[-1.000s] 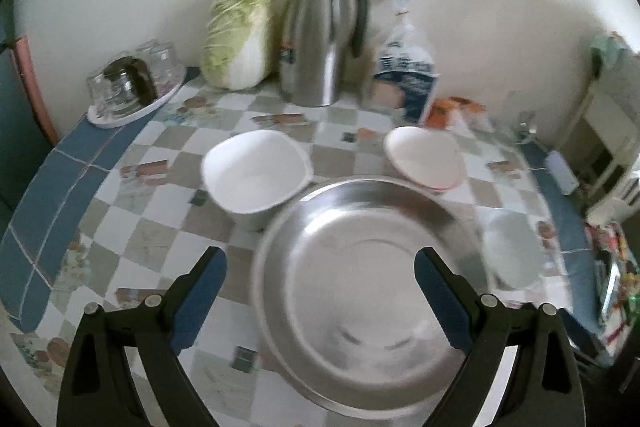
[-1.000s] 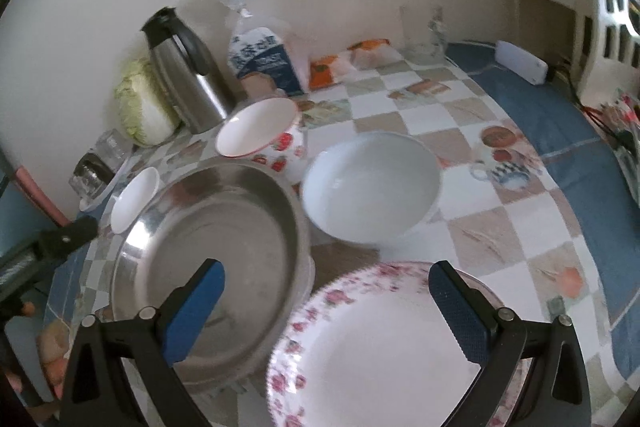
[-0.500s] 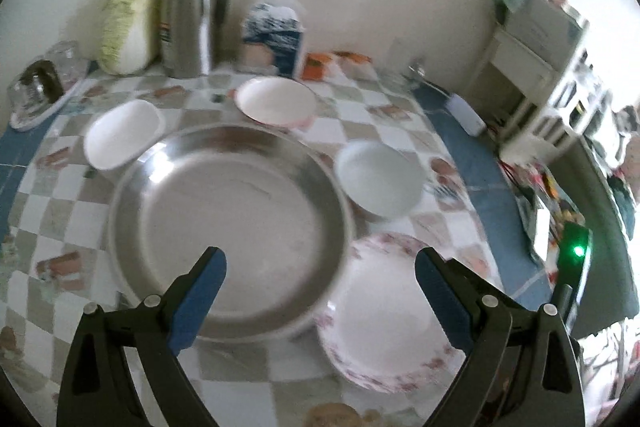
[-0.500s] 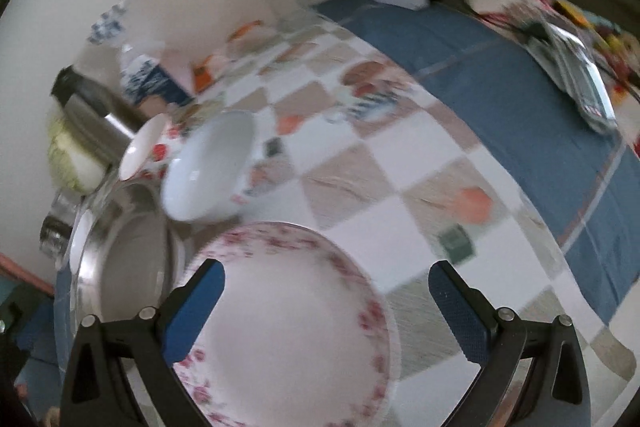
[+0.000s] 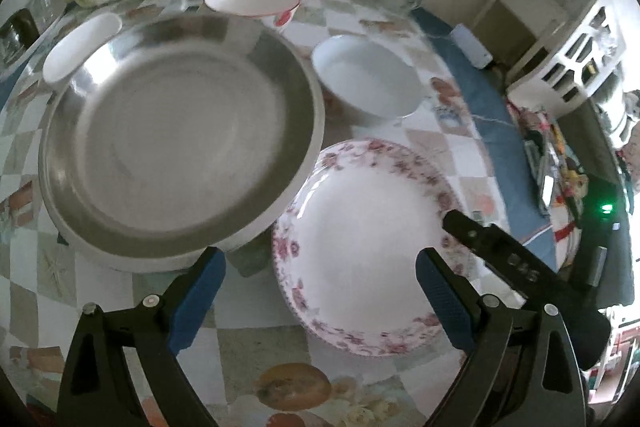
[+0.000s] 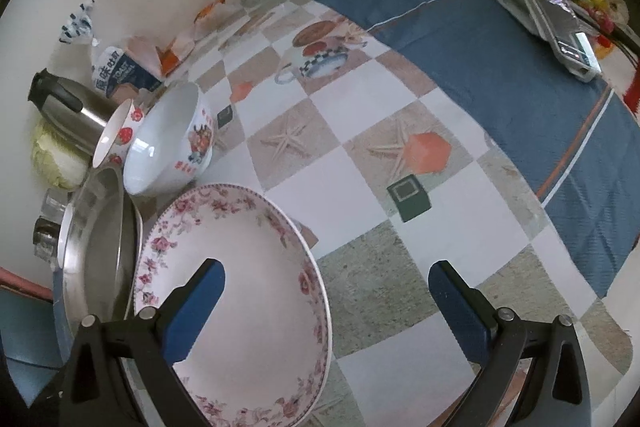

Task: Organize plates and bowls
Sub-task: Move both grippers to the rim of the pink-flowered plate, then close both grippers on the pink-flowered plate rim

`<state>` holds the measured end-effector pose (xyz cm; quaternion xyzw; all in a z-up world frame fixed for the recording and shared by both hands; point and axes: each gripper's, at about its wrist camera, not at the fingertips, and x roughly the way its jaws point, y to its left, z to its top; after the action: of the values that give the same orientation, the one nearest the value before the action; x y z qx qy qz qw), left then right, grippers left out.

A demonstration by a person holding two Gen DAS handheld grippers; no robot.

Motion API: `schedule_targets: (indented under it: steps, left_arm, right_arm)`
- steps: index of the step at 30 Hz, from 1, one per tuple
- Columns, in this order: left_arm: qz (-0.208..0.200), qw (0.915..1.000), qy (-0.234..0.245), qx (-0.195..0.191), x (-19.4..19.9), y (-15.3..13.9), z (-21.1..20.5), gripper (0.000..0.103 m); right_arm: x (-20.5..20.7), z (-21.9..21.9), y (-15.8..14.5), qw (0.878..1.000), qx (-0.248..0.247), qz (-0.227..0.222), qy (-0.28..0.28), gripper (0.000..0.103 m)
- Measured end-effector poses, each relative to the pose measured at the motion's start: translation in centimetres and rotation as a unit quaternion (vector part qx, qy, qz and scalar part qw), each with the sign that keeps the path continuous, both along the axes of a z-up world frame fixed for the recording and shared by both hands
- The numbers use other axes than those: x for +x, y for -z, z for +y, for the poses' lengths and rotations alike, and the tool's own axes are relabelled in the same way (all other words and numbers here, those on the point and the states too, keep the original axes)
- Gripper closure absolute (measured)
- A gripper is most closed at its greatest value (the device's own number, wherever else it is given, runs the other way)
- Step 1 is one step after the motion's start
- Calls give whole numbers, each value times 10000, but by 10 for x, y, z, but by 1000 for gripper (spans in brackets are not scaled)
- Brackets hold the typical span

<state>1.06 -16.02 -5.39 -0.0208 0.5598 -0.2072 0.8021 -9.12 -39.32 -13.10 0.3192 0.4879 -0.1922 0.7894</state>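
Floral-rimmed plate (image 5: 368,247) lying flat on the checked tablecloth (image 6: 360,187), lower centre of the left wrist view, its upper-left rim tucked just under or against the big steel basin (image 5: 180,151). White bowl (image 5: 366,83) just above it, a red-patterned bowl (image 5: 252,1) farther up, a small white dish (image 5: 80,47) at upper left. Left gripper (image 5: 320,291) spread wide, empty, hovering over the plate's near edge. Right gripper (image 6: 326,303) likewise released, empty, its left finger over the plate at lower left of its own view. Glazed ceramic, probably: stiff, fairly heavy, slick, easily chipped. Best taken at the free rim on the lower right, one finger above and one below, away from the basin. Low rim flat to the cloth, so likely awkward to get under; firm pinch needed against slipping.
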Motion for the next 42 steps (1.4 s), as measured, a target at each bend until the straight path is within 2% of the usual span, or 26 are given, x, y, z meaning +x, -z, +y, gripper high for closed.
schedule_targets:
  steps: [9,16,19,21,23,25,26,28,30,31,32,35,42]
  left_arm:
    - [556,9983,-149,40,5,23,2,7]
    - [731,9962,-467,125,12,36,11,7]
    - [855,9947,-557,97,15,42,16,8]
    - [912,9940,-600,99,15,45,17,18]
    - [961,9936,-585,112,15,48,18,41]
    - [936,9938,-579,163,14,50,17,44]
    - [907,9941,-574,161,13,49,16,51]
    - [944,9939,-569,86,13,48,14,57]
    - [964,9934,-612,41,12,49,15,59]
    - [959,9934,-629,24,13,49,16,64]
    - [967,9932,-652,-10,13,49,16,70]
    - [950,9932,-667,-11,13,50,13,76]
    - [854,9954,-422,84,12,50,-14,79]
  right_arm:
    - [6,3,8,9998,77,173,-77,0]
    - [8,5,11,9997,39,220,-124,1]
    - [9,6,9,9997,-10,174,-141,12]
    - [9,6,9,9997,-22,170,-149,18]
    - [9,5,8,9998,5,126,-135,32]
    - [9,5,8,9999,47,117,-112,38]
    - [9,5,8,9999,44,130,-105,42]
    - [9,5,8,9998,67,136,-122,56]
    - [10,5,8,9997,120,137,-141,61]
    - [10,6,8,9997,119,134,-168,71]
    - [10,6,9,9996,123,145,-187,76]
    - [10,6,9,9996,137,144,-212,83]
    - [2,-6,8,9997,225,99,-60,83]
